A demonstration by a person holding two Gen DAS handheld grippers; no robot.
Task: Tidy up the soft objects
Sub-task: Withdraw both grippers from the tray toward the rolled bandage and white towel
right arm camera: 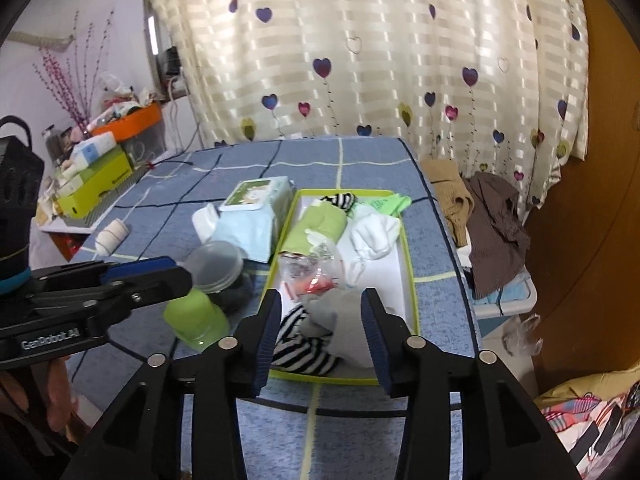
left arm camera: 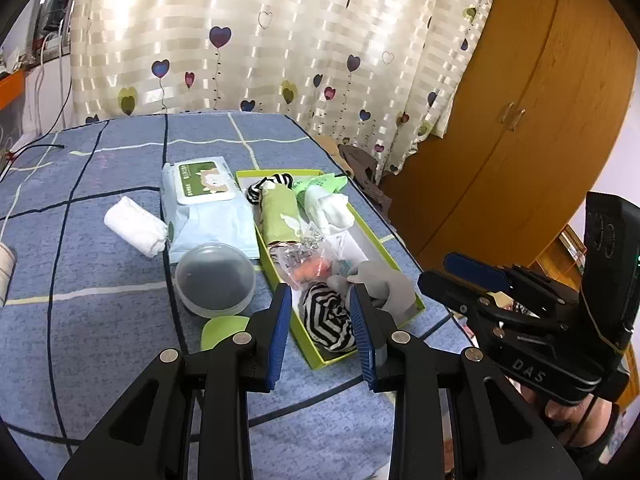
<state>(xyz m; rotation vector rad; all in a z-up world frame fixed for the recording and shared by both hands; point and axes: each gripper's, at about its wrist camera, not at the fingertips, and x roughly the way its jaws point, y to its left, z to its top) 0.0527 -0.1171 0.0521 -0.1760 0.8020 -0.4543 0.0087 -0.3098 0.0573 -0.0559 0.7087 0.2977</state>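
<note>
In the green box (right arm camera: 412, 280), the grey sock (right arm camera: 344, 320) half covers the striped sock (right arm camera: 296, 344).

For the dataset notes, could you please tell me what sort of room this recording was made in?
Most likely a bedroom at home: a heart-patterned curtain, a wooden wardrobe and a blue checked bedspread carrying the green box of socks.

Heart-print curtain (left arm camera: 280, 40) hangs beside wooden wardrobe (left arm camera: 520, 120).

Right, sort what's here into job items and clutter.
Job: green box; grey sock; striped sock; white socks; rolled white cloth.

Lying about: wipes pack; lidded plastic tub; green cup; brown clothes.
</note>
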